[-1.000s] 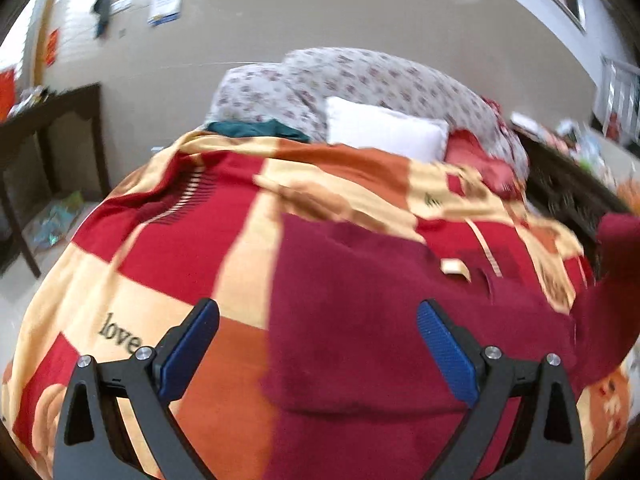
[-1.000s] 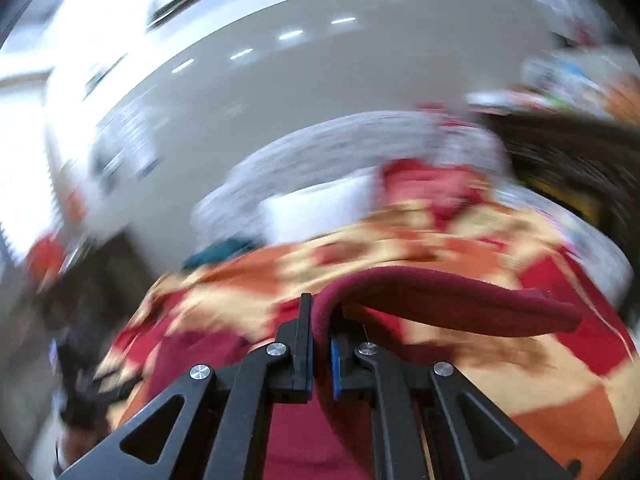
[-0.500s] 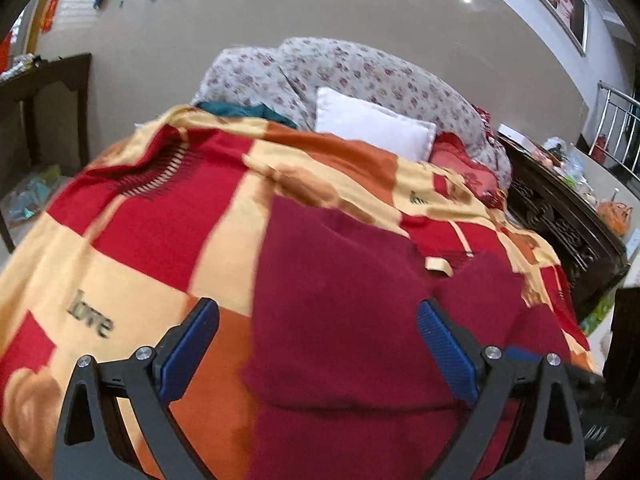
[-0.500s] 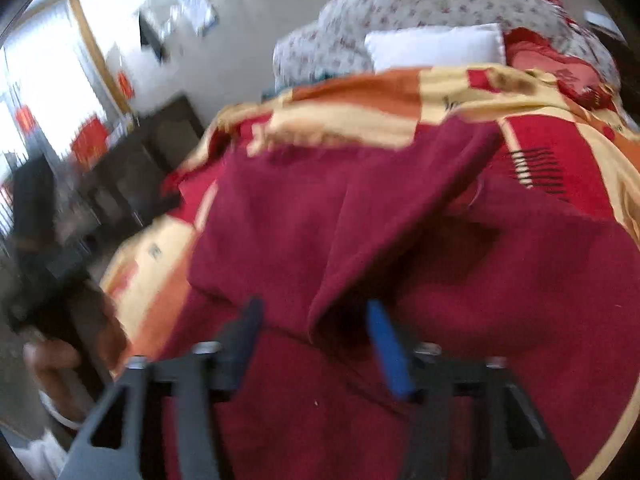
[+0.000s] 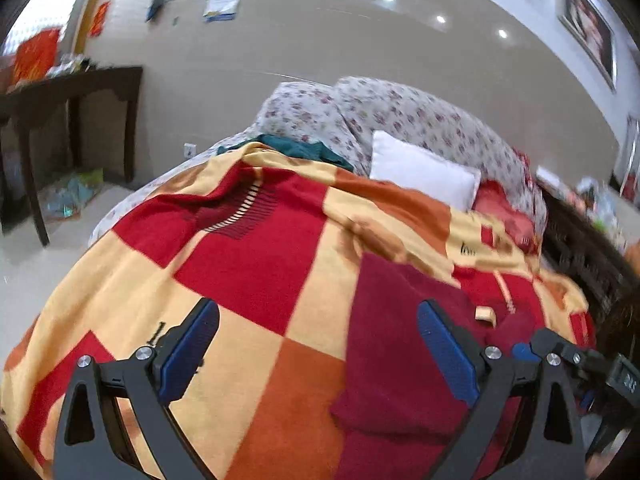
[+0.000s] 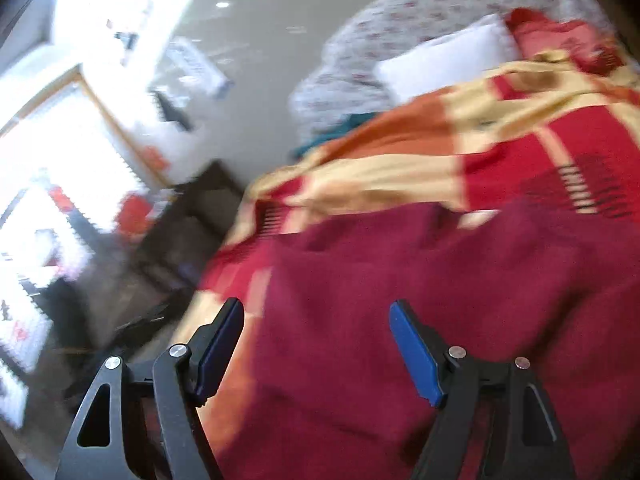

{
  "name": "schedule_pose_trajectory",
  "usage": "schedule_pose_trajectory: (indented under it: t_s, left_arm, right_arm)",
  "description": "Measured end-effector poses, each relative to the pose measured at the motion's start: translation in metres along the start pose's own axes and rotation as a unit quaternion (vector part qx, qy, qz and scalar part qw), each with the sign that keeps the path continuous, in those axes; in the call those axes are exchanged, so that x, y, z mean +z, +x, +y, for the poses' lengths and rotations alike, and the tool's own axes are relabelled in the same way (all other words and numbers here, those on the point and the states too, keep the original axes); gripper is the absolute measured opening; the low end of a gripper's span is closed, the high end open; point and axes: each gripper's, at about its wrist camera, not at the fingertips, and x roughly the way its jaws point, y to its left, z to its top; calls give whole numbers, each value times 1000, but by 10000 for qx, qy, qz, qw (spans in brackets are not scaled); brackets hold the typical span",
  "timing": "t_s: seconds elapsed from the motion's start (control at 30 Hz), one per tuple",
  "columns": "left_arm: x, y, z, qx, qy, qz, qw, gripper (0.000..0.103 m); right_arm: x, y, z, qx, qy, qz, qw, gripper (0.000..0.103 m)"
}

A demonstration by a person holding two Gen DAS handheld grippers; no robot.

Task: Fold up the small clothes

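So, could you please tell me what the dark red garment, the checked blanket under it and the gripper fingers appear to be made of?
The dark red garment looks like soft knit or fleece: matte, with rounded folds. The checked blanket appears to be plush woven fabric, fuzzy and unshiny. The gripper fingers seem rigid black plastic or metal with blue, probably rubbery, pads and silver screws; the exact material is unclear.

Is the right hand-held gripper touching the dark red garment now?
Cannot tell. In the right wrist view the right hand-held gripper is open over the dark red garment, nothing pinched, but blur hides whether its fingers brush the cloth.
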Motion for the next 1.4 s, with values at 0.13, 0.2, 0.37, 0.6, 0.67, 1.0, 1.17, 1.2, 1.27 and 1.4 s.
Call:
schedule_pose_trajectory:
  t_s: [0.13, 0.2, 0.37, 0.6, 0.67, 1.0, 1.17, 1.2, 1.27, 1.4]
  left_arm:
    - [-1, 4, 14, -208, -428, 144, 9988, 99]
    - [-3, 11, 14, -250, -471, 312, 9981, 99]
    - [-12, 17, -5, -126, -80, 418, 9990, 99]
    - [-15, 12, -9, -198, 55, 329, 9992, 99]
    - [-13, 10, -6, -223, -10, 280, 9994, 99]
    - [-20, 24, -10, -711, -196, 588, 9955, 99]
    - [-31, 34, -42, -419, 506, 544, 9964, 99]
    - [-33, 34, -50, -354, 730, 507, 9954, 99]
    - [-39, 36, -68, -172, 1206, 395, 9918, 91]
    - [-48, 53, -85, 19, 1594, 643, 9851, 50]
  right_arm:
    - [7, -13, 11, -29, 106, -305, 9995, 80]
    - [8, -30, 4, -574, 200, -368, 9975, 81]
    - [-10, -64, -51, -1326, 1253, -399, 9824, 84]
    - [5, -26, -56, -365, 1450, -273, 9884, 84]
    - [9, -17, -36, 236, 1271, -230, 9913, 84]
    - [-13, -54, -28, 202, 1193, -234, 9924, 84]
    - [-26, -102, -42, -311, 1023, -301, 9938, 85]
    - [-27, -110, -44, -387, 1002, -327, 9937, 86]
    - [-31, -125, -47, -493, 988, -359, 9932, 86]
    - [-45, -155, -48, -635, 898, -505, 9926, 86]
